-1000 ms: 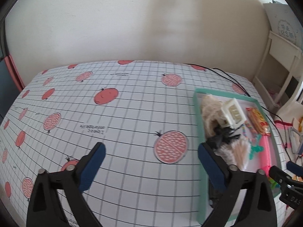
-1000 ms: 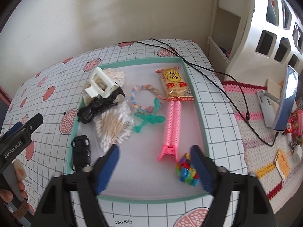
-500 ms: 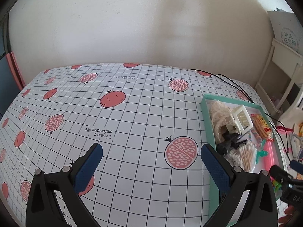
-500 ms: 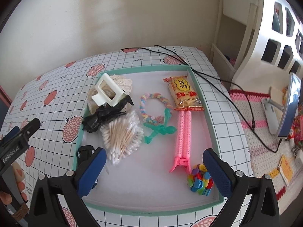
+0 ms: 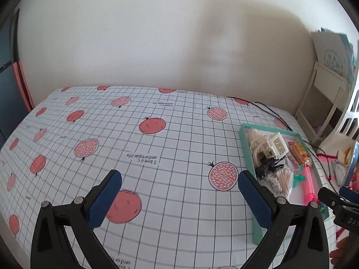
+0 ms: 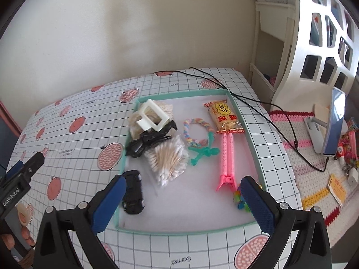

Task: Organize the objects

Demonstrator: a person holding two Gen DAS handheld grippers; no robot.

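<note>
Every loose item in view lies inside the shallow mint-green rectangular tray (image 6: pixel 254 144) on the tabletop covered by a white grid cloth printed with pink pomegranates (image 5: pixel 157 157). None rests on the bare cloth beside the tray, so the gathering part of the organizing looks done or close to it, though the pictures cannot show what end state is wanted. In the tray sit a white plastic square frame (image 6: pixel 152 115) leaning on a cream string bundle (image 6: pixel 165 107), a black plastic toy animal (image 6: pixel 148 142), a clear bag of cotton swabs (image 6: pixel 168 160), a small black toy car (image 6: pixel 133 191), a pastel braided ring (image 6: pixel 195 130), a mint-green bendy figure (image 6: pixel 203 152), a yellow snack packet (image 6: pixel 224 117), a long pink hair clip (image 6: pixel 227 159) and a cluster of multicoloured beads (image 6: pixel 241 200). The left tongs (image 5: pixel 179 198) are spread wide and hold nothing over bare cloth, well left of the tray. The right tongs (image 6: pixel 182 201) are likewise wide apart and empty, above the tray's near end. What may remain, judging loosely, is tidying the heap at the tray's left side.
</note>
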